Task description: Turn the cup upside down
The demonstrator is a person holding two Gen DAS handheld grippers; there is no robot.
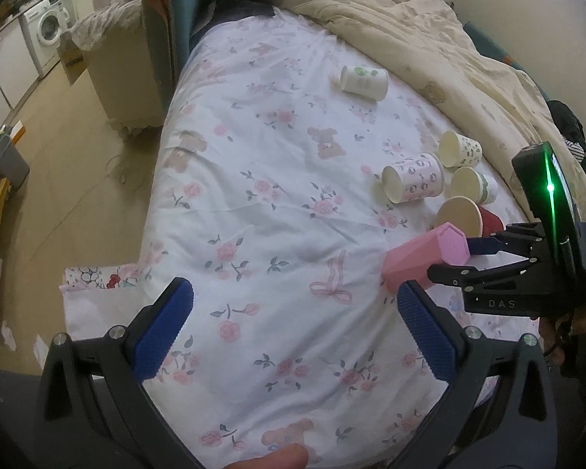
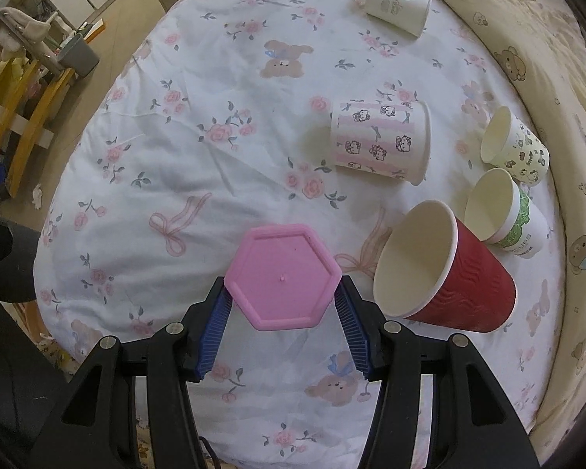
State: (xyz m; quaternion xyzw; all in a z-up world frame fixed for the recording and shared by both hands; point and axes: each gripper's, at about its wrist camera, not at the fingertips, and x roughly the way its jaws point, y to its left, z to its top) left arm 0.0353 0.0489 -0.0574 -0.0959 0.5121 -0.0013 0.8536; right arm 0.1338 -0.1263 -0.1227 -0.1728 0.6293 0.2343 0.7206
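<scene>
Currently, right gripper (image 2: 283, 305): clenched on pink hexagonal cup (image 2: 282, 276), base facing camera.
Left gripper (image 1: 293, 328): released, above floral bedsheet (image 1: 269, 211).
Red cup (image 2: 445, 269): on its side.

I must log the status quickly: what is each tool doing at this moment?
Left tool: open, holding nothing.
Right tool: closed on the pink hexagonal plastic cup, base facing the camera.

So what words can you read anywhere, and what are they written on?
"QAS": white letters on the black body of the right gripper, as far as they can be made out.
"...CUPS": on the green-and-white cup; the first letters are hidden.
White cup with green print: printing too small to read.
Cardboard box: dark marking, blurred.
</scene>
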